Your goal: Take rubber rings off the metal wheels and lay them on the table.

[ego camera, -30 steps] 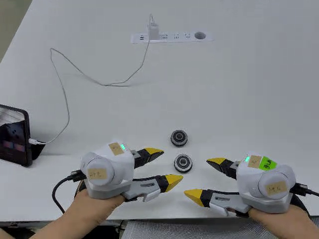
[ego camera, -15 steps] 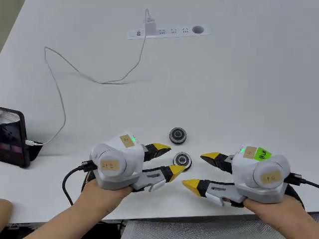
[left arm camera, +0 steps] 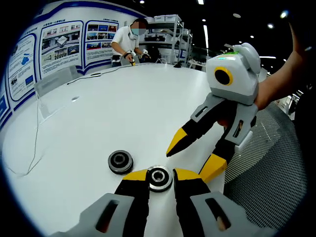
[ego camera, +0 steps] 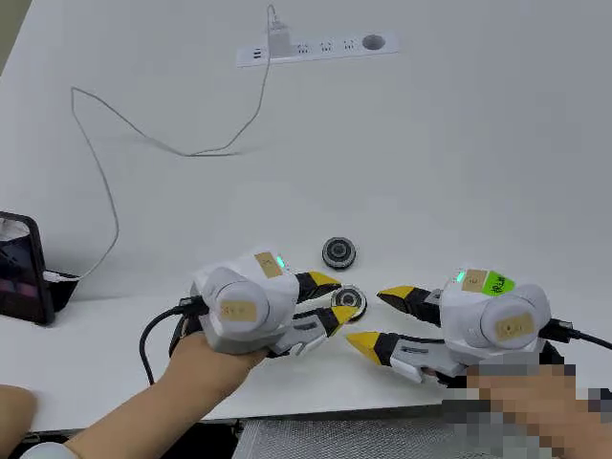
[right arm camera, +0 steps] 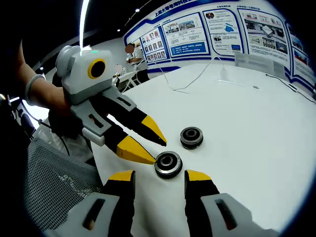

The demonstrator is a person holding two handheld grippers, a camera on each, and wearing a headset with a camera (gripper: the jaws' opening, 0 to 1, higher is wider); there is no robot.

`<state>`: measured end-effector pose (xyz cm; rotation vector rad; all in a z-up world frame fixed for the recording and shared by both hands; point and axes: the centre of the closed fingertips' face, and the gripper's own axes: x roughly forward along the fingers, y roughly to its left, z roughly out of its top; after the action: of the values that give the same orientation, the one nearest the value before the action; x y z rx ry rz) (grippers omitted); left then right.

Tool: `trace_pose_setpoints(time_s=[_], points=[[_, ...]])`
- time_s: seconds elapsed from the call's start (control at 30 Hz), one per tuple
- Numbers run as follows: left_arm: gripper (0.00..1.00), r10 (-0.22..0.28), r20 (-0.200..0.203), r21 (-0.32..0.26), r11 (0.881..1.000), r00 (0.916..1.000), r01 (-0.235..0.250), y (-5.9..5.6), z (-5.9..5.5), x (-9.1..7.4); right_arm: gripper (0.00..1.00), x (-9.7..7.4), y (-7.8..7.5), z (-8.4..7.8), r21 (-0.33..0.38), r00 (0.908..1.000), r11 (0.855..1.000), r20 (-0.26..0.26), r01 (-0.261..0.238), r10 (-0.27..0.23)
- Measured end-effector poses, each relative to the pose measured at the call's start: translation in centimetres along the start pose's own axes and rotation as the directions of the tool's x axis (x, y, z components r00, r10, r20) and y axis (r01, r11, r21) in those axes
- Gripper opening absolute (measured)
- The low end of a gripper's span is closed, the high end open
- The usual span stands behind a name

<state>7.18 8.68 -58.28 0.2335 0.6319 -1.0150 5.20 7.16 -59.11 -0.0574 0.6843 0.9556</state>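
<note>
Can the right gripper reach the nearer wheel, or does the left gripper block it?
Probably yes: the right gripper is open, facing the nearer wheel across bare table. The left gripper flanks it from the opposite side, leaving little room.

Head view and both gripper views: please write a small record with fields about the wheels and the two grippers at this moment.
left gripper: open, tips either side of near wheel; contact unclear
right gripper: open, aimed at near wheel, apart from it
near wheel: flat on table
far wheel: flat on table, apart, untouched
rubber rings: dark rims, seemingly on both wheels
</note>
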Motion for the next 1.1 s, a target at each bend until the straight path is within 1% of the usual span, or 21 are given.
trace_pose_setpoints(time_s=[0.1,0.2,0.37,0.57,0.73,0.93,1.0,1.07,1.1], points=[[0.2,-0.001,-0.026,0.017,1.0,0.9997,0.002,0.0,-0.3,0.2,0.39,-0.2,-0.2,0.0,0.024,0.9999,1.0,0.012,0.0,0.0],[0.19,-0.005,-0.042,0.032,0.999,0.9991,0.006,0.0,-0.6,0.5,0.35,-0.4,-0.4,0.1,0.049,0.9997,0.999,0.024,0.0,-0.001],[0.18,-0.019,-0.069,0.082,0.996,0.9975,0.024,-0.2,-0.8,0.9,0.3,-0.5,-0.9,0.3,0.098,0.9989,0.995,0.046,0.007,-0.012],[0.16,-0.027,-0.093,0.116,0.993,0.9953,0.037,-0.3,-1.1,1.4,0.29,-0.4,-1.1,0.3,0.109,0.9985,0.994,0.052,0.013,-0.019],[0.14,-0.028,-0.098,0.124,0.991,0.9948,0.04,-0.2,-1.0,1.6,0.29,-0.4,-1.3,0.2,0.121,0.9982,0.993,0.056,0.015,-0.022],[0.13,-0.027,-0.106,0.15,0.988,0.994,0.043,0.0,-1.2,1.7,0.29,-0.3,-1.5,0.2,0.136,0.9976,0.991,0.065,0.017,-0.026],[0.14,-0.025,-0.108,0.165,0.985,0.9939,0.043,-0.1,-1.1,1.7,0.29,-0.2,-1.5,0.3,0.137,0.9974,0.99,0.067,0.017,-0.027],[0.17,-0.023,-0.116,0.171,0.984,0.993,0.043,0.0,-1.4,1.8,0.3,-0.2,-1.6,0.3,0.139,0.9974,0.99,0.067,0.017,-0.027],[0.16,-0.026,-0.117,0.17,0.984,0.9927,0.046,0.0,-1.4,1.9,0.3,-0.1,-1.6,0.3,0.14,0.9974,0.99,0.067,0.017,-0.026]])
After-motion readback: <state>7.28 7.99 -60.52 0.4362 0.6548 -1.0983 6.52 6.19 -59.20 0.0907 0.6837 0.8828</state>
